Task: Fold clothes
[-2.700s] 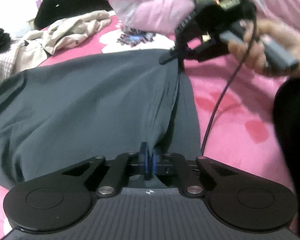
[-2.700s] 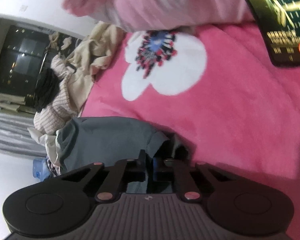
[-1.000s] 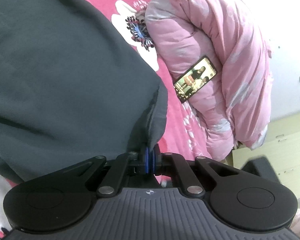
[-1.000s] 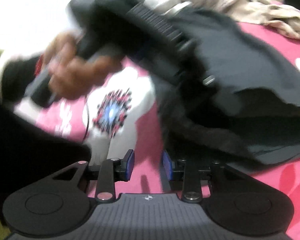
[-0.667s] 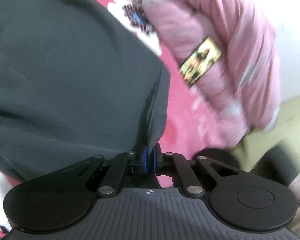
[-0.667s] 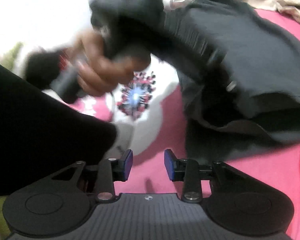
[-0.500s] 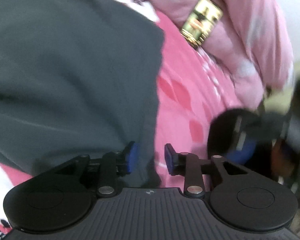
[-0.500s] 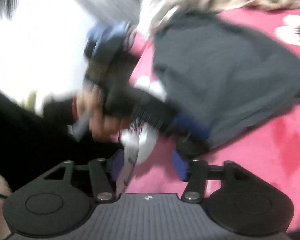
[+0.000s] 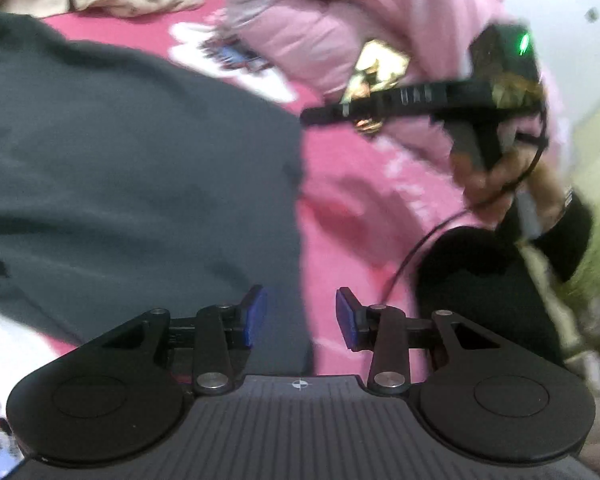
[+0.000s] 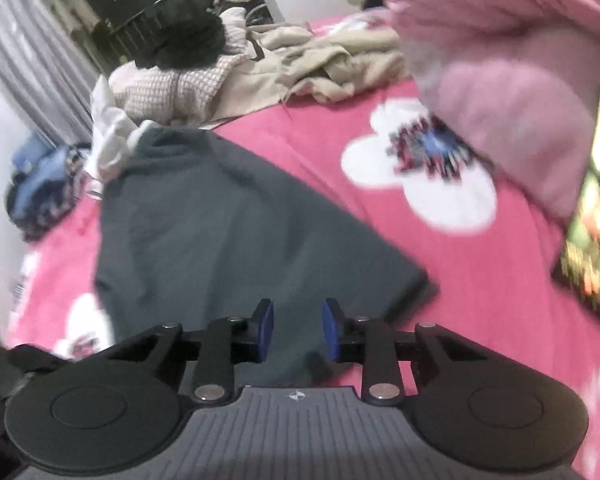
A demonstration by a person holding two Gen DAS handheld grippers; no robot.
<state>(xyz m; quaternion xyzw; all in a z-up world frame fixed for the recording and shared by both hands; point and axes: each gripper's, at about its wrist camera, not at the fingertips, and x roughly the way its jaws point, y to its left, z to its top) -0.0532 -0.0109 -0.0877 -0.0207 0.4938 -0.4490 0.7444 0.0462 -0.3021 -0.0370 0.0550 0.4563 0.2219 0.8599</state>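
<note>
Released by left gripper (image 9: 300,316) since a second earlier, grey garment (image 9: 120,160) lay flat toward ten o'clock; right gripper (image 10: 297,330) closing, unclenched, above its hem at six o'clock.

Black left gripper (image 9: 300,316) — blue pads, silver screws, ribbed grey body — black sleeve (image 9: 568,236)

Both wrist views were softly lit indoors, with no hard shadows. Motion blur smeared the right gripper (image 9: 312,118) and hand (image 9: 496,176) ahead of the left gripper. Beyond the right gripper's blue pads (image 10: 265,330), the glowing phone (image 10: 592,216) blurred and overexposed. Fisheye bending curved the edges and darkened the corners.
</note>
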